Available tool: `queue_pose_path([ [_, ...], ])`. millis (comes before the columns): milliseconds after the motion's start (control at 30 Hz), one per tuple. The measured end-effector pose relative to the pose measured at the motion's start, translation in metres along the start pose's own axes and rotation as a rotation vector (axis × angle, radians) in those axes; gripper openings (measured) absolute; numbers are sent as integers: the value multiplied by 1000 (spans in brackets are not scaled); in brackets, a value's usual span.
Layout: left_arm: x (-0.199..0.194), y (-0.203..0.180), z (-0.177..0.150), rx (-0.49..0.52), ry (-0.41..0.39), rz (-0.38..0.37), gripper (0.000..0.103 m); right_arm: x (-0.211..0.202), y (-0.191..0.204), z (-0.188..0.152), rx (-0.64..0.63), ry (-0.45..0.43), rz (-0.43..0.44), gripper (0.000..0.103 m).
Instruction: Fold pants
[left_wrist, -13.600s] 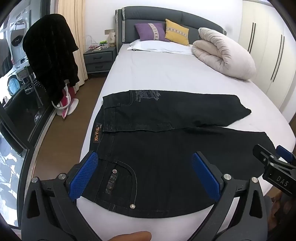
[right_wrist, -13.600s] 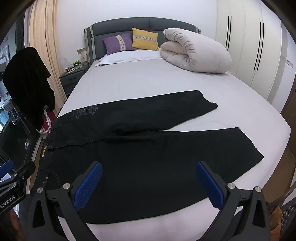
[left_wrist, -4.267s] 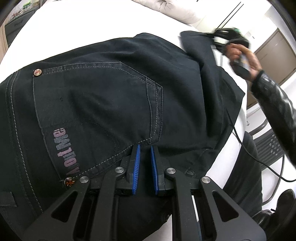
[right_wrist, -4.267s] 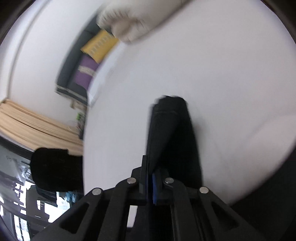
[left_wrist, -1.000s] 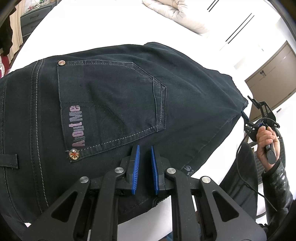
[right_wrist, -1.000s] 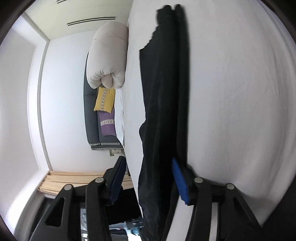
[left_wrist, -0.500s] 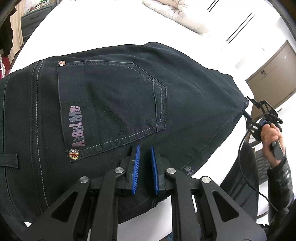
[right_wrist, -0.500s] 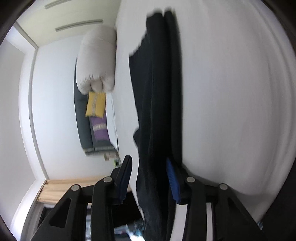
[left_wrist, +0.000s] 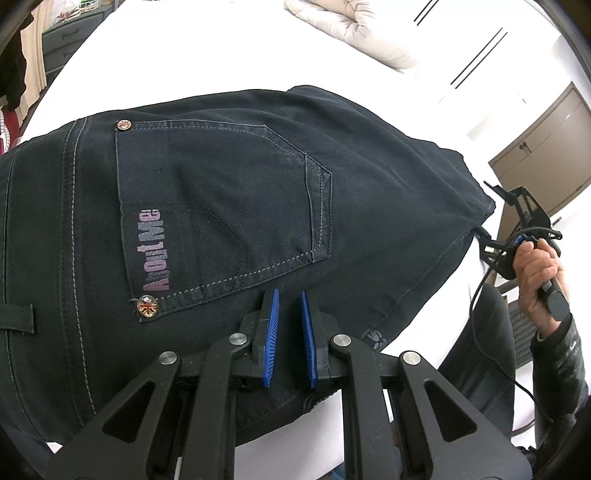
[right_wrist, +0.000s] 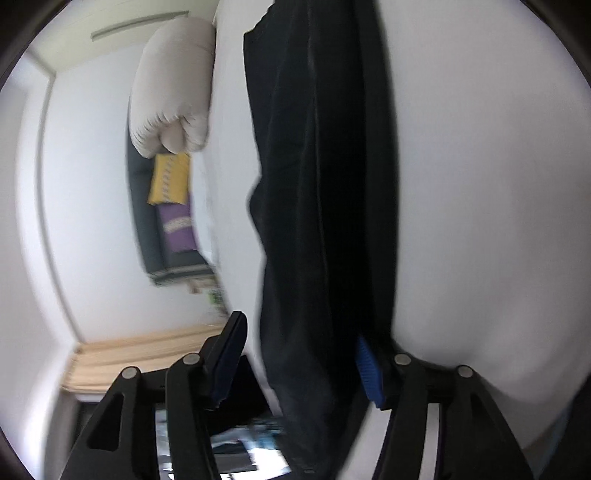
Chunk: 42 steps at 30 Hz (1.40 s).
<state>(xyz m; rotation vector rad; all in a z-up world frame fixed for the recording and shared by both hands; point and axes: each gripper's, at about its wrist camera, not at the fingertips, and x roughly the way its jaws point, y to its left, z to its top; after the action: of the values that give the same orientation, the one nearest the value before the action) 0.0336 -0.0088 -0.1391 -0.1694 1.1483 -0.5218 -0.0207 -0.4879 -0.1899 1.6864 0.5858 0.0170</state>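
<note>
Between the blue pads of the left gripper (left_wrist: 289, 338) a pinch of dark cloth is clamped: its jaws are nearly together on the near edge of the pants (left_wrist: 229, 206), just below the back pocket (left_wrist: 221, 210). The pants lie flat on the white bed (left_wrist: 192, 59), seat uppermost, one leg already laid over the other, so the lengthwise fold looks done and the step in hand is judged to be squaring up the doubled legs before the crosswise fold.

At the right gripper (right_wrist: 299, 362) the jaws are opening; the pants run between them, close against the right-hand pad, while the other pad stands clear of the cloth, so the cloth is not gripped there.

My reading of the next move: the right gripper must take the hem end again, both layers together, and carry it over toward the waistband while the left holds the seat down (a one-layer grab would pull the stack apart).

From the left wrist view come the pocket stitching, the lettering on the pocket, a rivet (left_wrist: 148, 306), and the person's right hand (left_wrist: 537, 266) on its gripper handle at the far corner of the pants, beside a brown cabinet (left_wrist: 543, 162). None of that shows in the right wrist view, which is rolled sideways and blurred; it gives instead the long run of the stacked legs, the rolled duvet (right_wrist: 173, 88), the yellow pillow (right_wrist: 170, 179), the purple pillow (right_wrist: 179, 229), and the grey headboard (right_wrist: 147, 236).
</note>
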Motion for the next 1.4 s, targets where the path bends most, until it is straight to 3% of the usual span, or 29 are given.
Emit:
queue_pose_path([
  [100, 1, 0, 0, 0, -2, 3, 12, -20, 0, 6, -7, -36, 83, 53],
  [167, 1, -1, 1, 0, -1, 4, 12, -29, -2, 13, 12, -54, 129, 43],
  [333, 0, -1, 1, 2, 1, 8, 12, -34, -9, 16, 30, -65, 150, 26],
  [467, 1, -3, 2, 2, 1, 9, 12, -32, -11, 17, 18, -70, 88, 10],
  [567, 1, -3, 2, 2, 1, 7, 12, -32, -14, 21, 21, -84, 41, 6],
  [700, 1, -3, 2, 3, 1, 8, 12, -42, 2, 20, -102, -101, -109, 4],
  [867, 1, -4, 2, 7, -1, 8, 12, -45, 0, 28, -111, -107, -152, 3],
  [1000, 0, -4, 1, 4, -6, 4, 12, -43, 6, 27, -144, -81, -153, 4],
  [1033, 0, -4, 2, 4, -7, 4, 12, -43, 9, 26, -129, -70, -145, 9],
  [1133, 0, -5, 1, 5, -6, 10, 12, -43, 31, 5, -194, -49, -110, 55],
  [1200, -1, -7, 2, 11, -3, 19, 12, -27, 45, -11, -258, 12, -118, 57],
  [1233, -1, -9, 2, 17, -1, 25, 12, -21, 42, -27, -274, 66, -117, 55],
  [1300, -1, -12, 2, 28, 4, 31, 12, 1, 46, -41, -304, 137, -144, 40],
  [1367, -2, -12, 1, 32, 8, 28, 12, 22, 43, -53, -330, 205, -207, 7],
  [1400, -3, -11, 0, 31, 10, 23, 12, 27, 38, -57, -329, 217, -241, 7],
])
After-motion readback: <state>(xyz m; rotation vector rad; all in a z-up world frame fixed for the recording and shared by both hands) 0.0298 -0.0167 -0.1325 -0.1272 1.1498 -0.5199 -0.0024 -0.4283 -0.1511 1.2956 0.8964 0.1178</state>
